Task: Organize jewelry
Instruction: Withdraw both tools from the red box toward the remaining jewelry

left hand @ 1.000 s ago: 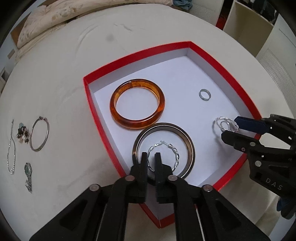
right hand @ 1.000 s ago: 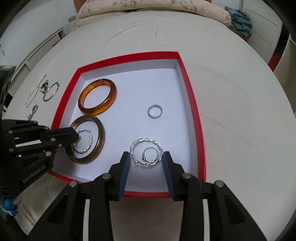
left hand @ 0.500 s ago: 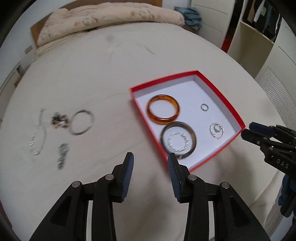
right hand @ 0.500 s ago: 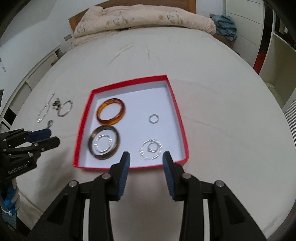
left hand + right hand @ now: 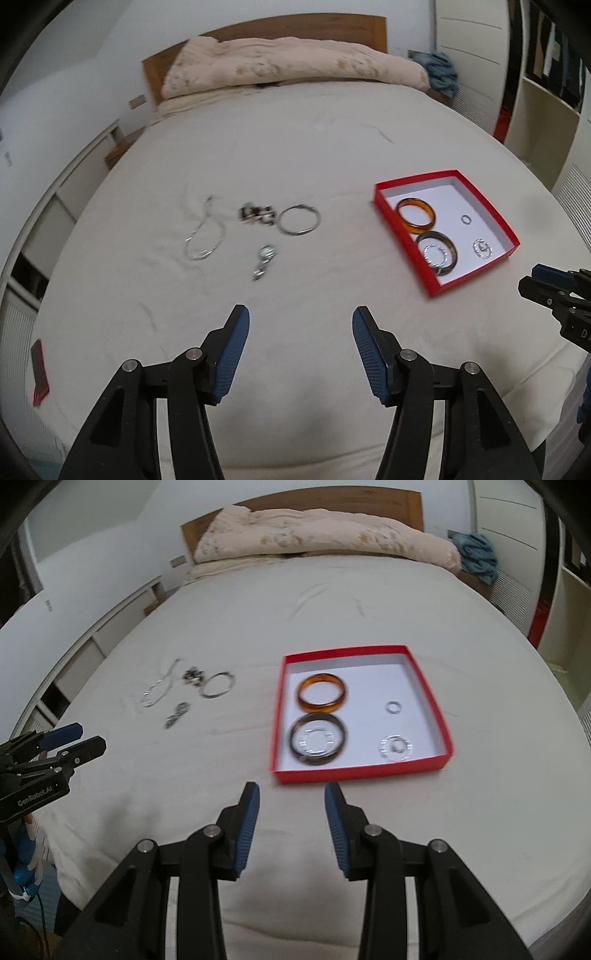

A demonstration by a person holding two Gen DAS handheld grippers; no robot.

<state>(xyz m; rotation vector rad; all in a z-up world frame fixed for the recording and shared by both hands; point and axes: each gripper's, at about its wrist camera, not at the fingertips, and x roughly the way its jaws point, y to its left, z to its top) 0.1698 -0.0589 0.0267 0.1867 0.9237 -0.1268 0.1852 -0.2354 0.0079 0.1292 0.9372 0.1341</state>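
Note:
A red box point(image 5: 428, 692) lies on the bed and holds an amber bangle point(image 5: 322, 698), a dark bangle point(image 5: 318, 742) with a twisted silver hoop inside it, a small silver ring point(image 5: 393, 706) and another twisted hoop with a ring point(image 5: 396, 747). The box also shows in the left wrist view point(image 5: 400, 232). Left of it on the sheet lie a silver chain point(image 5: 204, 236), a dark bead cluster point(image 5: 257, 215), a thin silver bangle point(image 5: 299, 219) and a pendant point(image 5: 264, 261). My left gripper point(image 5: 300, 328) is open and empty, back from the loose jewelry. My right gripper point(image 5: 291, 805) is open and empty, just in front of the box.
A rolled beige duvet point(image 5: 321, 535) lies at the wooden headboard. A blue cloth point(image 5: 476, 555) sits at the far right. Shelving point(image 5: 546, 92) stands right of the bed. A small red object point(image 5: 38, 373) lies at the bed's left edge.
My left gripper let go of the twisted hoop inside the dark bangle, opened wide and drew back to the left. My right gripper also pulled back from the box.

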